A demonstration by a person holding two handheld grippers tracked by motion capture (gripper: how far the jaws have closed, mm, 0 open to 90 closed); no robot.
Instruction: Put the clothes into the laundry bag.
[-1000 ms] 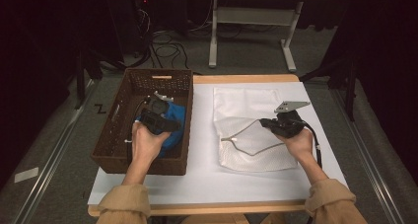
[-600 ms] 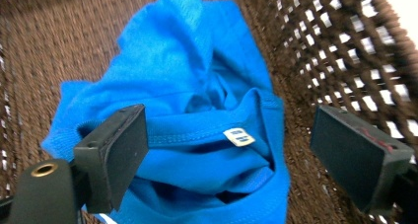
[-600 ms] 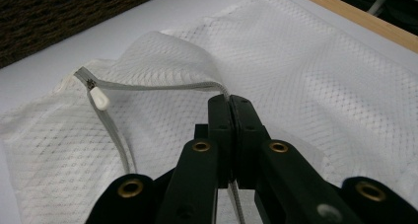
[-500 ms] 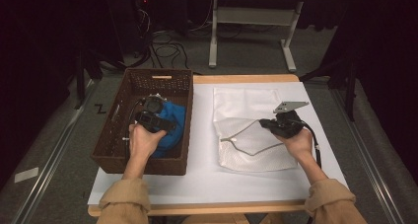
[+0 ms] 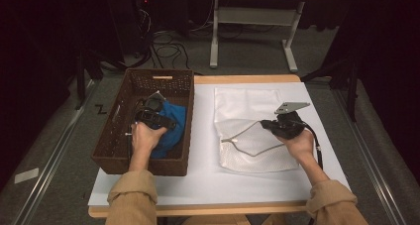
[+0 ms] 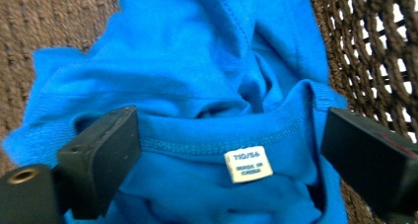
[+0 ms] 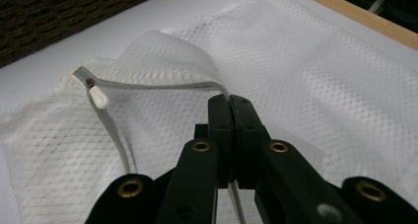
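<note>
Since a second ago the left tongs (image 5: 148, 117) have sunk deeper into the brown woven wicker basket (image 5: 119, 136), down onto the crumpled bright blue cotton garment (image 5: 171, 131), and their jaws have just been opening, while the right tongs (image 5: 270, 126) have kept their place over the white mesh zip bag (image 5: 247, 111). From the high view, the basket sits at the left of the white-covered worktop (image 5: 203, 170) and the mesh bag lies flat to its right, well apart from it; the person's left hand (image 5: 144, 138) reaches into the basket, the right hand (image 5: 296, 144) rests at the bag's right edge. In the left gripper view, the jaws stand wide apart on either side of the blue garment's collar, its small white label (image 6: 248, 164) between them, nothing gripped. In the right gripper view, the jaws are pressed together on the bag's grey zip edge (image 7: 162, 85), lifting it, with the white zip pull (image 7: 98, 96) hanging farther along
</note>
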